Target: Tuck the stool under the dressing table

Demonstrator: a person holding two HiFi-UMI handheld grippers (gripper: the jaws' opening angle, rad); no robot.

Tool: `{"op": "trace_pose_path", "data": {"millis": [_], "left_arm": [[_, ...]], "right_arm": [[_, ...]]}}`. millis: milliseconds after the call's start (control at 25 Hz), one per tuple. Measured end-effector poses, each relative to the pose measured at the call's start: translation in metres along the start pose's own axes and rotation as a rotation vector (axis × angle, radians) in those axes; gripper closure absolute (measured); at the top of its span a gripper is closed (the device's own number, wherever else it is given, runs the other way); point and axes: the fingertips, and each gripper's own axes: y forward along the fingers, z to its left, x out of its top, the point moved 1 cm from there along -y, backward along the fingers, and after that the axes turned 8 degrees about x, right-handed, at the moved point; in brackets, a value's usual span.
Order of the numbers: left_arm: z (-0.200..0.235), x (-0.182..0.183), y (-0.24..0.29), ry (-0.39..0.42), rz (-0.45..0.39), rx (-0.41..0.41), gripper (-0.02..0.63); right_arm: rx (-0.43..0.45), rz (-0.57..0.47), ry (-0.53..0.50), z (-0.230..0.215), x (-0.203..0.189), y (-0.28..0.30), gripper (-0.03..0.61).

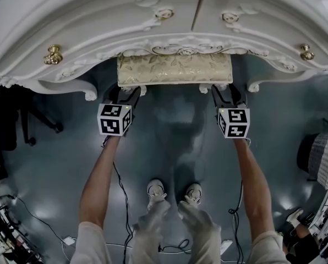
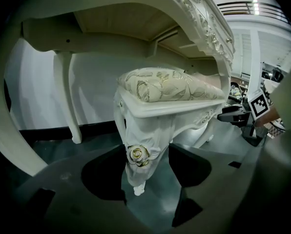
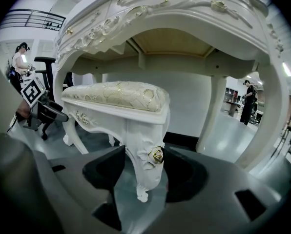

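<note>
The white dressing table point(image 1: 98, 21) fills the top of the head view. The stool's gold brocade seat point(image 1: 174, 69) sits partly beneath the table's front edge. My left gripper point(image 1: 125, 92) is at the stool's front left leg and my right gripper point(image 1: 225, 95) at its front right leg. In the left gripper view the carved white leg point(image 2: 138, 155) with a gold rose stands between the dark jaws, left gripper point(image 2: 144, 165) shut on it. In the right gripper view the other leg point(image 3: 148, 155) is likewise clamped by the right gripper point(image 3: 144, 167).
Curved table legs point(image 2: 70, 96) point(image 3: 211, 111) flank the stool. A black office chair point(image 1: 21, 120) stands at the left and cables point(image 1: 120, 202) trail over the grey floor. The person's feet point(image 1: 175, 191) are behind the stool. People point(image 3: 246, 101) stand far off.
</note>
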Motion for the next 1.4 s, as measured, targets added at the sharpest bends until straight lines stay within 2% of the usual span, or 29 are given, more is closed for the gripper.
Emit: {"op": "trace_pose_path", "data": {"millis": [800, 960, 1120, 1400], "left_arm": [[0.018, 0.028, 0.04, 0.021, 0.018, 0.047, 0.347], [0.015, 0.027, 0.041, 0.076, 0.009, 0.056, 0.34], [0.01, 0.024, 0.032, 0.107, 0.01, 0.042, 0.324], [0.0, 0.009, -0.012, 0.156, 0.011, 0.015, 0.325]], "right_arm": [[0.009, -0.009, -0.014, -0.02, 0.022, 0.038, 0.324], [-0.007, 0.009, -0.013, -0.02, 0.022, 0.039, 0.313], [0.01, 0.015, 0.006, -0.016, 0.02, 0.029, 0.291], [0.025, 0.015, 0.067, 0.007, 0.003, -0.015, 0.353]]}}
